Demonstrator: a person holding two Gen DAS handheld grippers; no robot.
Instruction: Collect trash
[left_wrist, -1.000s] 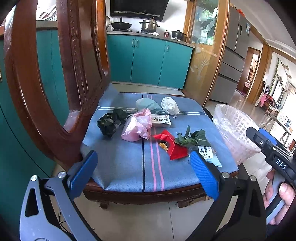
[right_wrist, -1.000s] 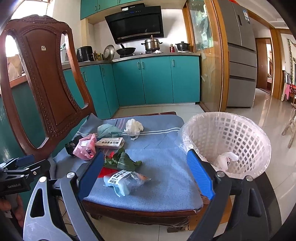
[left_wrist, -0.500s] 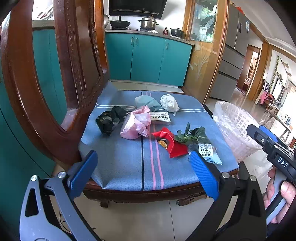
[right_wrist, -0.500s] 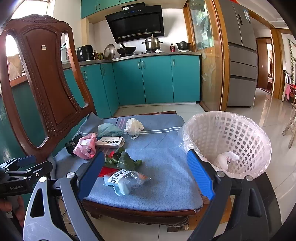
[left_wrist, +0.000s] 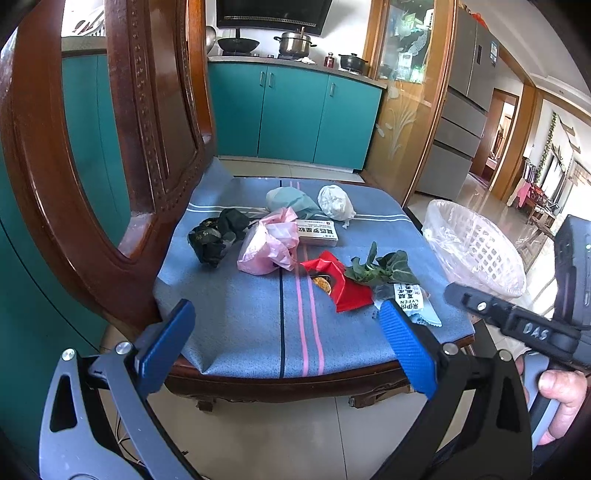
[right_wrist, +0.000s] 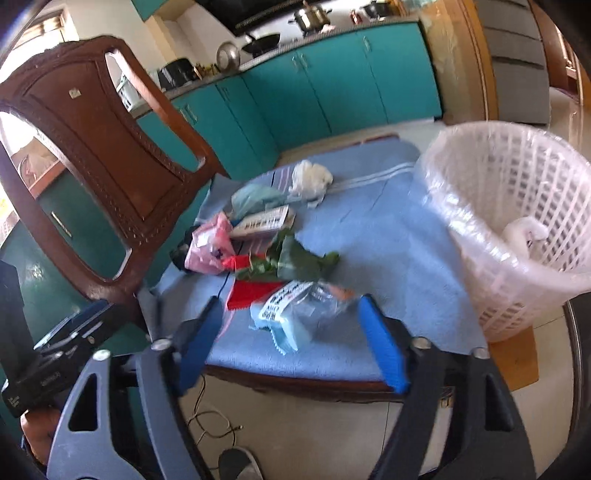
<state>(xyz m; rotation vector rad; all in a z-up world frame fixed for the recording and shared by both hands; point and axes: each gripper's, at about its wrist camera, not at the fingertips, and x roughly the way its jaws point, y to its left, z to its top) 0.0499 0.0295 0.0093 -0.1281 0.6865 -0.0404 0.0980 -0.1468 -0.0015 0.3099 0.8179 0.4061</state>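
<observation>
The trash lies scattered on the blue-cushioned seat of a wooden chair, set there within easy reach of both tongs. Going from nine o'clock toward three in the left wrist view: a crumpled black wrapper sits nearest the chair back, then a pink plastic bag with a flat white printed box just behind it, a pale green wad and a white crumpled bag at about twelve o'clock, a red wrapper beside wilted green leaves, and a clear snack packet at the seat's front edge. The white lattice wastebasket, lined with clear film and already holding a white scrap, stands at three o'clock close against the chair, likely so each piece needs only a short carry. The left tongs hang spread and empty short of the seat, apparently waiting. The right tongs point down at the snack packet, which shows in the gap ahead of the tips; their jaws are closing, but the pads are not yet pressing on it, so nothing is gripped.
</observation>
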